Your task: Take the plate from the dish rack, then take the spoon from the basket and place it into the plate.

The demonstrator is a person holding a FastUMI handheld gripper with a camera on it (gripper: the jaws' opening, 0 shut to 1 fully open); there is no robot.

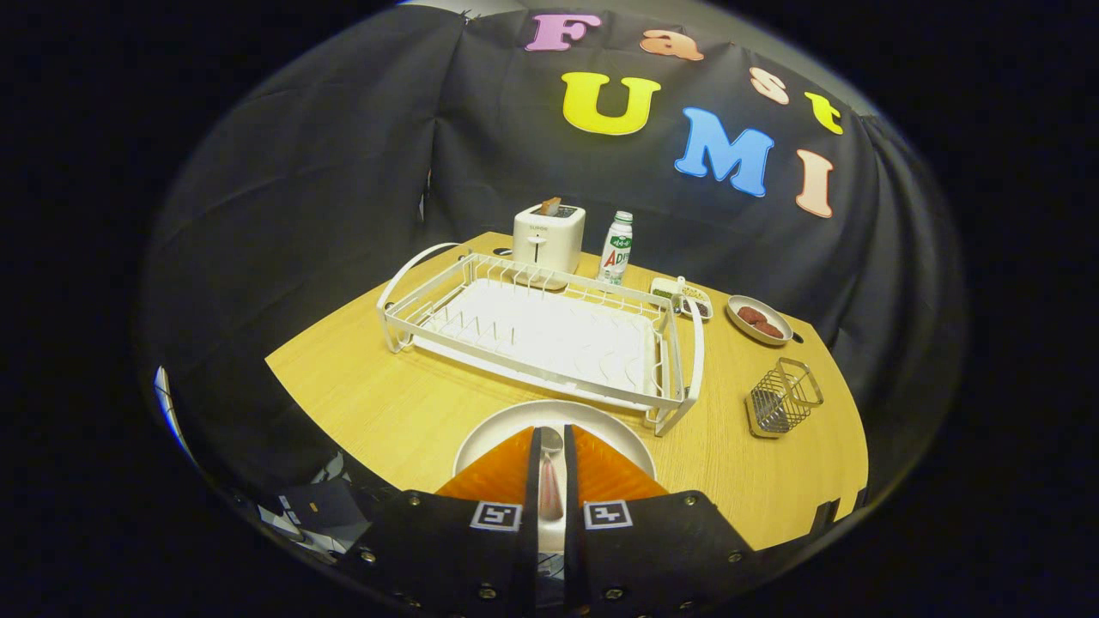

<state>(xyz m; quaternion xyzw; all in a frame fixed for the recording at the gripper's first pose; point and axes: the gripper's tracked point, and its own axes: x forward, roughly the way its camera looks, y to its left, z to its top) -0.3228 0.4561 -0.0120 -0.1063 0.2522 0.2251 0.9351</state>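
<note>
The gripper clamps a pink-handled spoon with a metal bowl over the white plate.

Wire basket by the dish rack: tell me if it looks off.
The wire basket leans tipped over on the table, not upright, right of the dish rack. The claw is shut on the spoon above the plate.

The wooden bench carries a white dish rack, with a plate nearer and a wire basket beside it. Beyond the rack stand a toaster and bottle, near a small tray and a dish.
</note>
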